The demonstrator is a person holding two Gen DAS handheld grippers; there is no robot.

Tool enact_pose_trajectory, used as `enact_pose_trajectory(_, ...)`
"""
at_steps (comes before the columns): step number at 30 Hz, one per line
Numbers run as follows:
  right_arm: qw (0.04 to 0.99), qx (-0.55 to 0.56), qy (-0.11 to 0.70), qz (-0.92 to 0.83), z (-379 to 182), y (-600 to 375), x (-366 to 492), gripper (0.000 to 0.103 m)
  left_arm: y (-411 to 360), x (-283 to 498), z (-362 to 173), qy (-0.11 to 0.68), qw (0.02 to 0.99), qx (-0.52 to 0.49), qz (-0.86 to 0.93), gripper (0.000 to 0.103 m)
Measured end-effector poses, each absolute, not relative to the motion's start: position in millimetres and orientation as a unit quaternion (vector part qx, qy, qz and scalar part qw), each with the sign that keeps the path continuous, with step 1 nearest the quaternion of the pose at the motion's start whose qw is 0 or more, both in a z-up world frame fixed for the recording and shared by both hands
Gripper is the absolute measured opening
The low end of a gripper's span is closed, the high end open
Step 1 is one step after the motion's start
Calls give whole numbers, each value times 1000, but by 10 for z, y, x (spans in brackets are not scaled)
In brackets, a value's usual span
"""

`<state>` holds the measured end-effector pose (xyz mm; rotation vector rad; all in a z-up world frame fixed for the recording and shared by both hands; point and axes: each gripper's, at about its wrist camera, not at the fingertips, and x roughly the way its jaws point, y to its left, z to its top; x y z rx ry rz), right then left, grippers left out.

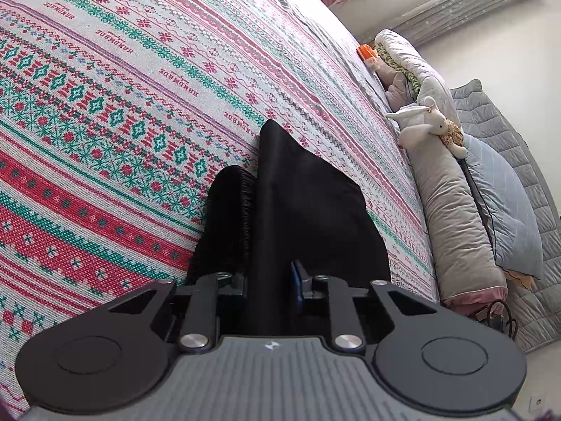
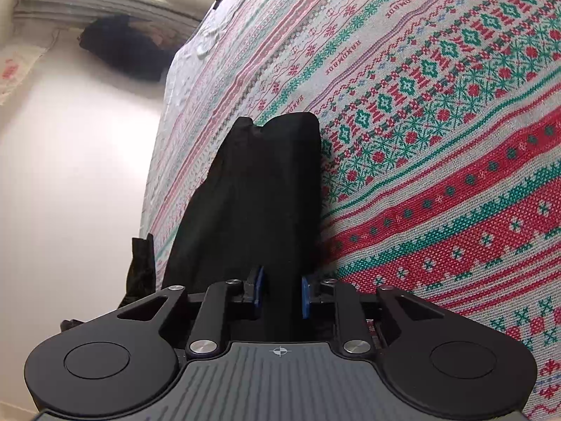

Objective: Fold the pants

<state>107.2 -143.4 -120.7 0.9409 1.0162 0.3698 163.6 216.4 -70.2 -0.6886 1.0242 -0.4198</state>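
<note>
My left gripper [image 1: 270, 284] and right gripper [image 2: 280, 291], two in all, each clench a fold of the one black pants [image 1: 301, 193]. The pants lie on the patterned bedspread [image 1: 105, 105]. One stuffed rabbit [image 1: 426, 124] sits by the rolled bedding.

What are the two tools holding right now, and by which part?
Both hold the black pants. The left tool pinches a bunched fold beside the ribbed waistband; the right tool pinches another gathered fold. Which part exactly cannot be told.
</note>
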Motion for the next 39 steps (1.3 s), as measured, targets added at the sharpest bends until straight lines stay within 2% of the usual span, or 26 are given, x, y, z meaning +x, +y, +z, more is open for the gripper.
enact_pose_trajectory(3, 770, 411, 457, 171, -1098, -1418, 1153, 13, 2068, 1683, -642, 463, 804, -317, -198, 37)
enact_pose_trajectory(6, 787, 396, 446, 158, -972, -1460, 1252, 11, 1967, 1773, -614, 453, 805, -327, -199, 37)
enact_pose_trajectory(15, 838, 367, 384, 123, -606, -1668, 1872, 10, 1532, 2243, -448, 392, 819, -361, -214, 36)
enact_pose_trajectory(21, 860, 343, 358, 118, -558, -1795, 2265, 11, 1365, 2485, -522, 365, 836, -365, -184, 39)
enact_pose_trajectory(22, 861, 337, 364, 118, -588, -1803, 2323, 12, 1317, 2517, -544, 368, 846, -348, -166, 39)
enact_pose_trajectory(23, 861, 330, 371, 112, -631, -1804, 2372, 14, 1289, 2534, -580, 375, 858, -324, -139, 44)
enact_pose_trajectory(25, 864, 306, 391, 83, -752, -1800, 2446, 20, 1244, 2564, -635, 388, 874, -276, -97, 56)
enact_pose_trajectory(26, 865, 294, 400, 65, -815, -1787, 2465, 22, 1219, 2568, -645, 392, 878, -260, -85, 66)
enact_pose_trajectory(28, 863, 291, 410, 54, -904, -1798, 2485, 29, 1177, 2564, -589, 390, 885, -244, -78, 67)
enact_pose_trajectory(32, 864, 294, 405, 58, -796, -1868, 2394, 34, 1140, 2504, -421, 373, 903, -202, -69, 70)
enact_pose_trajectory(34, 873, 281, 394, 54, -668, -1877, 2295, 48, 1165, 2443, -347, 368, 906, -194, -73, 74)
enact_pose_trajectory(36, 884, 261, 385, 49, -541, -1860, 2187, 55, 1167, 2371, -279, 364, 910, -181, -76, 78)
enact_pose_trajectory(39, 894, 236, 378, 47, -394, -1815, 2015, 60, 1126, 2259, -173, 378, 911, -144, -75, 84)
